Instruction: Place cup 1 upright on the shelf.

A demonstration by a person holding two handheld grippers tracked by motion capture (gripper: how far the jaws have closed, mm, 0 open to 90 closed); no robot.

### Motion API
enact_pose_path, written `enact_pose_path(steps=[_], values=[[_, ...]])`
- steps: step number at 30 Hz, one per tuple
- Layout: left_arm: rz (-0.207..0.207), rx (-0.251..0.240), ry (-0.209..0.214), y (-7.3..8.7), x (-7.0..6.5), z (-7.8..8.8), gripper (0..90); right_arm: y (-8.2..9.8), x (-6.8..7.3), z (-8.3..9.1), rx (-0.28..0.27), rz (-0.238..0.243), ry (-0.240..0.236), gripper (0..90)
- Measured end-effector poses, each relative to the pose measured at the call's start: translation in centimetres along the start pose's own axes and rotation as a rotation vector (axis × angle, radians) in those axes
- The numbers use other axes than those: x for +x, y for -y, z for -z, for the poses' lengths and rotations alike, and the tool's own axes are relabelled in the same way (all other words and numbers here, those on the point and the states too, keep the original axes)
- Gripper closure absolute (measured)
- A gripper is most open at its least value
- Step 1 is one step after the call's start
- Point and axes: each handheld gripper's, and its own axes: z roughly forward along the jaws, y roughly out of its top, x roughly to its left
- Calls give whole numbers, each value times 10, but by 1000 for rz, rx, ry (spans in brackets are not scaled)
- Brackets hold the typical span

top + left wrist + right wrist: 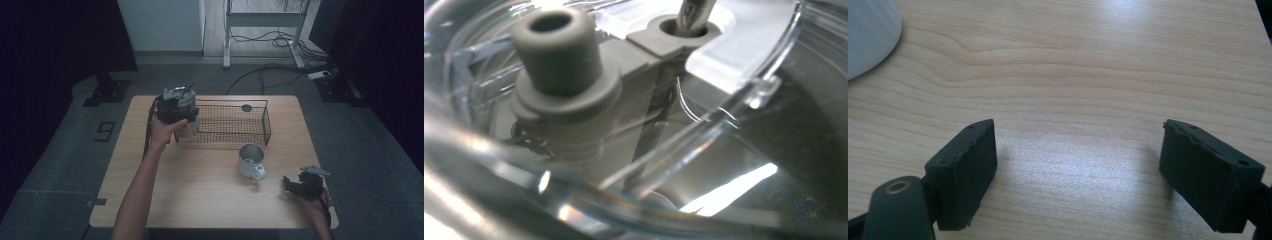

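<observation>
Left gripper (176,111): raised at the left end of the wire basket (266,122), clamped on a clear lidded jar (186,126); the left gripper view looks down close onto the jar's clear lid (744,55) with a grey spout (561,55).
Right gripper (295,186): resting low over the table (200,195) near its right front corner, jaws spread wide, nothing between them.
Mug (250,161): white, upright on the table, in front of the basket, between the two grippers; its edge shows at top left in the right gripper view (868,35).
</observation>
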Motion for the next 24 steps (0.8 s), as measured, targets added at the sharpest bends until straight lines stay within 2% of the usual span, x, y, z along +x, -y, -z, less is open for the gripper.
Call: enact_pose_path(steps=[13,24], values=[[-6,-1,3,-11,0,-6,40,0,0,0,0,0,0,153],[-7,11,9,-16,-4,-18,40,1,0,1,-2,-5,1,156]])
